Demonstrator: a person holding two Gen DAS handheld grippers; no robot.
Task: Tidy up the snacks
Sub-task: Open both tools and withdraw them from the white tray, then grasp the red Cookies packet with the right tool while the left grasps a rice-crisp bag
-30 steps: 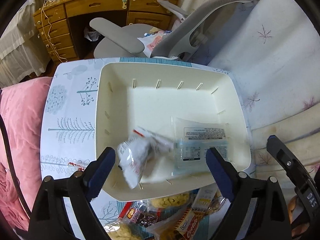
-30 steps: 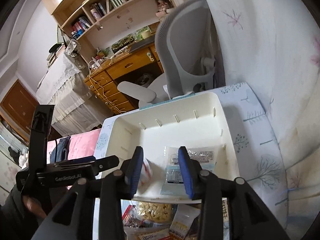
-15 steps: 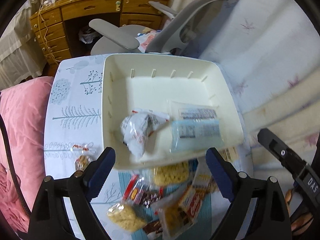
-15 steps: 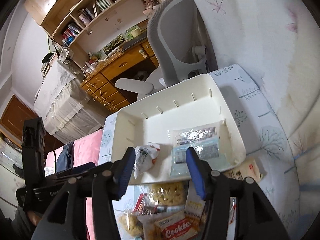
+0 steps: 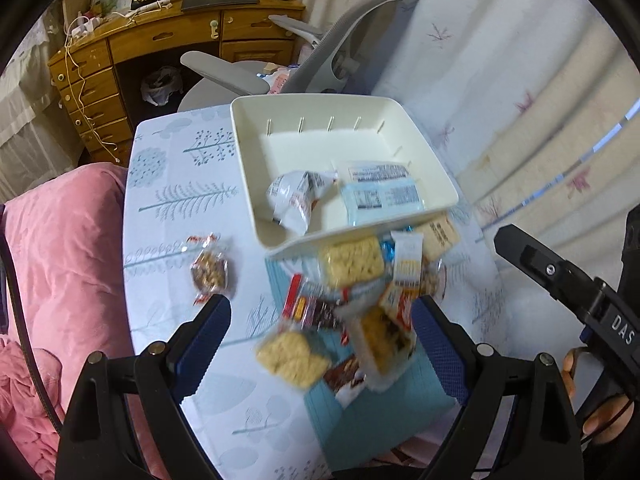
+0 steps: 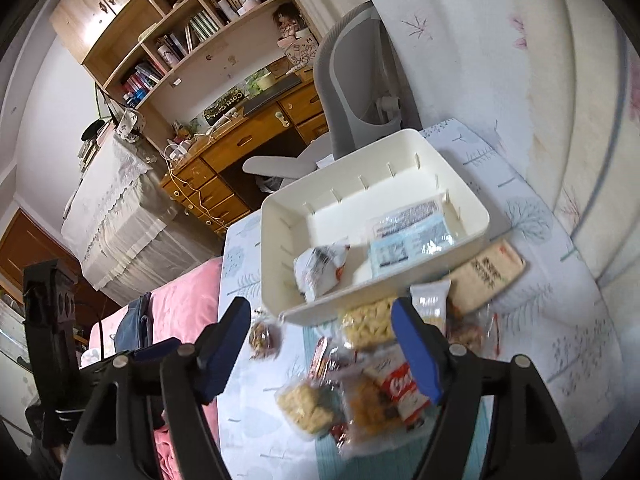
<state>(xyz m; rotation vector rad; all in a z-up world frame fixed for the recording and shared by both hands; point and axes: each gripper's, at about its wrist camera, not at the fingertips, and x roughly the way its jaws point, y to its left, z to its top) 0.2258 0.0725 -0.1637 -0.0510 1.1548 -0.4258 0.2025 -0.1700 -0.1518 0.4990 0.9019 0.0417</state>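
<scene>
A cream plastic bin (image 5: 440, 168) (image 6: 472, 204) stands on the small table and holds a crumpled white packet (image 5: 296, 196) (image 6: 320, 270) and a pale blue packet (image 5: 382, 198) (image 6: 408, 238). A pile of snack packets (image 5: 352, 312) (image 6: 360, 376) lies on a teal mat in front of the bin. A single nut packet (image 5: 208, 272) (image 6: 264, 338) lies apart to the left. My left gripper (image 5: 320, 344) is open and empty above the pile. My right gripper (image 6: 320, 344) is open and empty, also above the pile.
The table has a white tree-print cloth (image 5: 176, 200). A pink cushion (image 5: 60, 248) lies at its left. A grey office chair (image 5: 304, 64) and a wooden desk (image 5: 160, 44) stand behind. A bed cover (image 5: 520, 80) rises on the right.
Both grippers have pulled back from the bin toward me, so the snack pile now lies between their fingers. The right gripper's jaws have opened wider.
</scene>
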